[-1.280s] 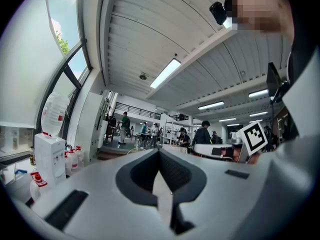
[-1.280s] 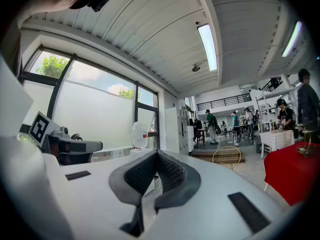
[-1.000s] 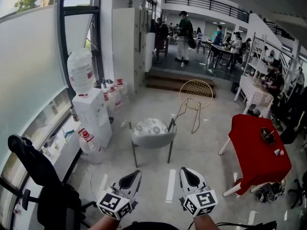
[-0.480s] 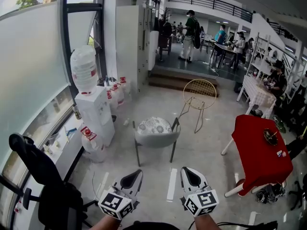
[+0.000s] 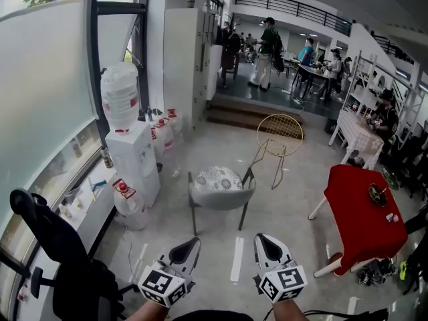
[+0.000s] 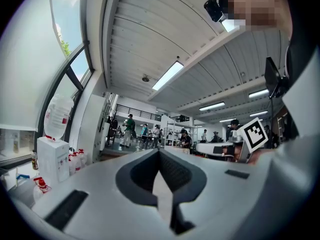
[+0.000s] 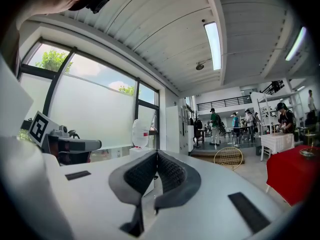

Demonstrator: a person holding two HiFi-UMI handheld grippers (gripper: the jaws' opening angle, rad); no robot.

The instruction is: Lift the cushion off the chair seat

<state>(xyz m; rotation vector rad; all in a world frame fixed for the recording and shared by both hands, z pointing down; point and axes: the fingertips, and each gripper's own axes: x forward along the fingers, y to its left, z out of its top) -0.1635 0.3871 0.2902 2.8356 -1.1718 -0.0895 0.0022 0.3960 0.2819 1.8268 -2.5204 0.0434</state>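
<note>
A round patterned cushion lies on the seat of a grey chair with dark legs, mid-floor in the head view. My left gripper and right gripper are held level side by side at the bottom of that view, well short of the chair and pointing toward it. Both are shut with nothing between the jaws. In the left gripper view the left gripper has its tips meeting; the right gripper looks the same in its own view. The jaws hide the cushion in both gripper views.
A white water dispenser with spare bottles stands left of the chair by the window. A gold wire chair is behind it, a red-covered table at right, a black office chair at near left. People stand at the back.
Both grippers and the head view have advanced toward the chair, which now sits slightly lower and nearer in the picture. The jaws stayed shut.
</note>
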